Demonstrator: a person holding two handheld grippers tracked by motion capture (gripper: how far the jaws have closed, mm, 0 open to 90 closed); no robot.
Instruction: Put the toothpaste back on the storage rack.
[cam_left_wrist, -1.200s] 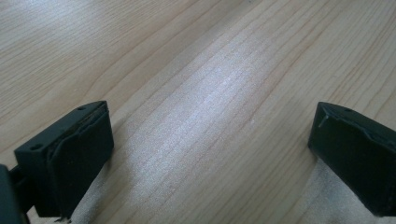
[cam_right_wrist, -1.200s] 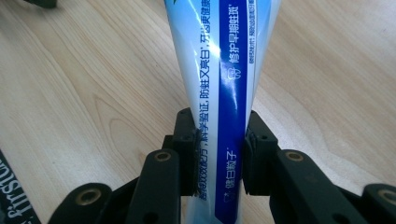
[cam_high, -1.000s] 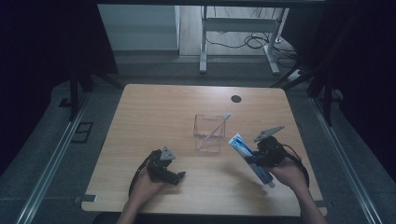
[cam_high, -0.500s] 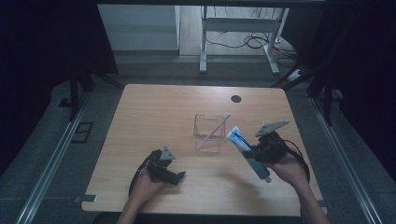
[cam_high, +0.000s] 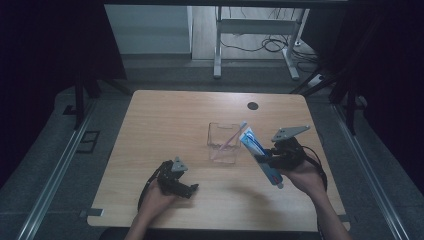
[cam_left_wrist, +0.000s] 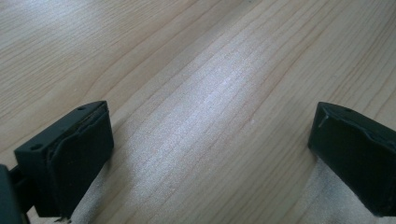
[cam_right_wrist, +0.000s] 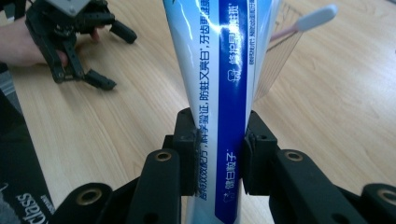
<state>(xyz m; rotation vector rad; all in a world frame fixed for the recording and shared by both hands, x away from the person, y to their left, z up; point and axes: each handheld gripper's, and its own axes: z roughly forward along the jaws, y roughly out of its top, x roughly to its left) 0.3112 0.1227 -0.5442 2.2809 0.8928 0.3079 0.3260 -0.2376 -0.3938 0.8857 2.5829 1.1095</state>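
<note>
Now right gripper (cam_high: 272, 159) clenched on blue-white toothpaste tube (cam_high: 260, 154), long axis tilted toward clear plastic cup (cam_high: 223, 142) just left; left gripper (cam_high: 186, 186) released, idle on desk (cam_high: 170, 115).

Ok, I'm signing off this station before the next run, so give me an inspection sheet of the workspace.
Surface: wooden table, bare wood, small dark round spot near the far edge.
Job's things: toothpaste tube held tilted beside the clear container; pink toothbrush leaning inside it.
Clutter: nothing seen.
Grippers: right gripper shut on the tube; left gripper open, resting on the table.
Cables: black cable trailing from the right gripper; more on the floor beyond.
Surroundings: metal frame legs, dark curtains.
</note>
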